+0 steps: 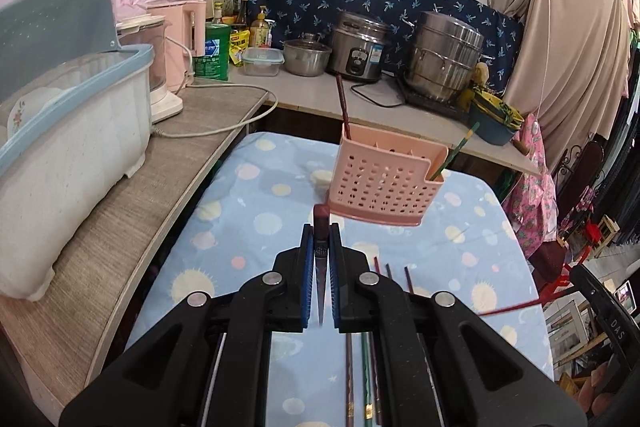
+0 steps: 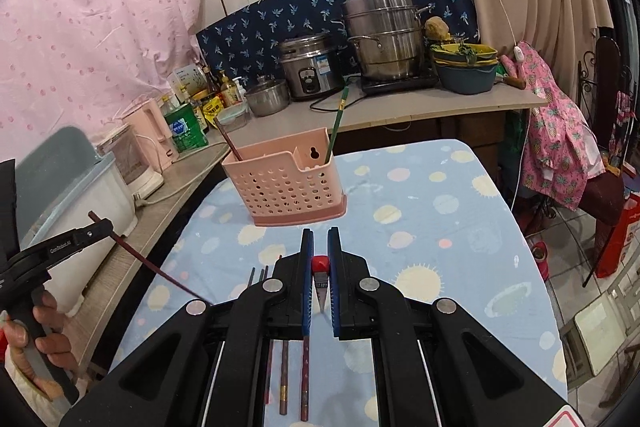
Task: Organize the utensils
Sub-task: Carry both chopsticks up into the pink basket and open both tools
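A pink perforated utensil holder [image 1: 386, 181] stands on the blue spotted tablecloth [image 1: 256, 211]; it also shows in the right wrist view [image 2: 286, 185]. A dark red chopstick [image 1: 343, 105] and a green chopstick [image 1: 454, 151] stand in it. My left gripper [image 1: 321, 233] is shut on a dark red chopstick [image 1: 321, 227], held above the cloth just short of the holder; that chopstick [image 2: 156, 267] shows in the right wrist view. My right gripper [image 2: 320, 239] is shut on a red-ended chopstick [image 2: 320, 269]. Several chopsticks [image 1: 366, 371] lie on the cloth under the grippers.
A white dish rack with a blue rim [image 1: 68, 143] sits on the wooden counter [image 1: 132, 211] at left. Behind stand a rice cooker [image 1: 358, 47], a steel steamer pot [image 1: 444, 55], a small pot [image 1: 306, 57], bottles and a pink kettle [image 1: 180, 39]. The table's right edge drops to the floor.
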Demonstrator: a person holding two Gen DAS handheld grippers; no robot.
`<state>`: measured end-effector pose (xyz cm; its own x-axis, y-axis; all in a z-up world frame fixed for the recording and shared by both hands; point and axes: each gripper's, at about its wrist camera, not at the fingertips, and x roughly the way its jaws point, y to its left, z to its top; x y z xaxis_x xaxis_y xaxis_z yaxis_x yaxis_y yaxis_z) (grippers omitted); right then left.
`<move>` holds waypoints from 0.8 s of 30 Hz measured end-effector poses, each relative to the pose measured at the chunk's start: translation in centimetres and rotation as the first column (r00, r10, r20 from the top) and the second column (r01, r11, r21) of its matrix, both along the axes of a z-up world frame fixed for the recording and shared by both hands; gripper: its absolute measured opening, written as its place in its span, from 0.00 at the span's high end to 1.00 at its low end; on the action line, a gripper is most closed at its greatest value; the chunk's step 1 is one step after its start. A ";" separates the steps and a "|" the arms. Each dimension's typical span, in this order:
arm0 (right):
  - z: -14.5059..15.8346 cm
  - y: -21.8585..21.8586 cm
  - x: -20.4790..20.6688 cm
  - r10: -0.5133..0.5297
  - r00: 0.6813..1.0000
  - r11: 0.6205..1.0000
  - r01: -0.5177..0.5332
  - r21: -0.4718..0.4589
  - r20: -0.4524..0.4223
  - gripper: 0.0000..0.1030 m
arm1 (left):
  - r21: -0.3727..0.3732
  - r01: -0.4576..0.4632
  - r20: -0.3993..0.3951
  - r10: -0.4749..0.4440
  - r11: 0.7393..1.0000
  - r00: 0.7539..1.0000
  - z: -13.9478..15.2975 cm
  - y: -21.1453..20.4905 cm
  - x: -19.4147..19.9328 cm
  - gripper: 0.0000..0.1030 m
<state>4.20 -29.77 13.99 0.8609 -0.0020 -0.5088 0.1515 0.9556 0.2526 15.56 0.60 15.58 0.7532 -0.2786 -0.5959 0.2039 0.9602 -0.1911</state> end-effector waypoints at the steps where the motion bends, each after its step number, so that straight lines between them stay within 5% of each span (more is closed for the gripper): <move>1: 0.5 -0.1 0.2 0.003 1.000 1.000 -0.003 0.002 0.009 0.94 | -0.006 0.003 0.002 -0.003 1.000 1.000 0.4 -0.1 0.3 0.93; 12: 6.4 -0.5 3.8 0.008 0.992 1.000 -0.009 0.003 0.127 0.94 | -0.050 0.018 0.100 -0.013 0.999 0.995 6.4 -2.0 3.5 0.93; 24: 14.7 -1.1 13.0 -0.009 0.953 1.000 0.009 0.004 0.304 0.94 | -0.097 0.004 0.251 0.021 0.995 0.968 14.0 -5.0 10.3 0.93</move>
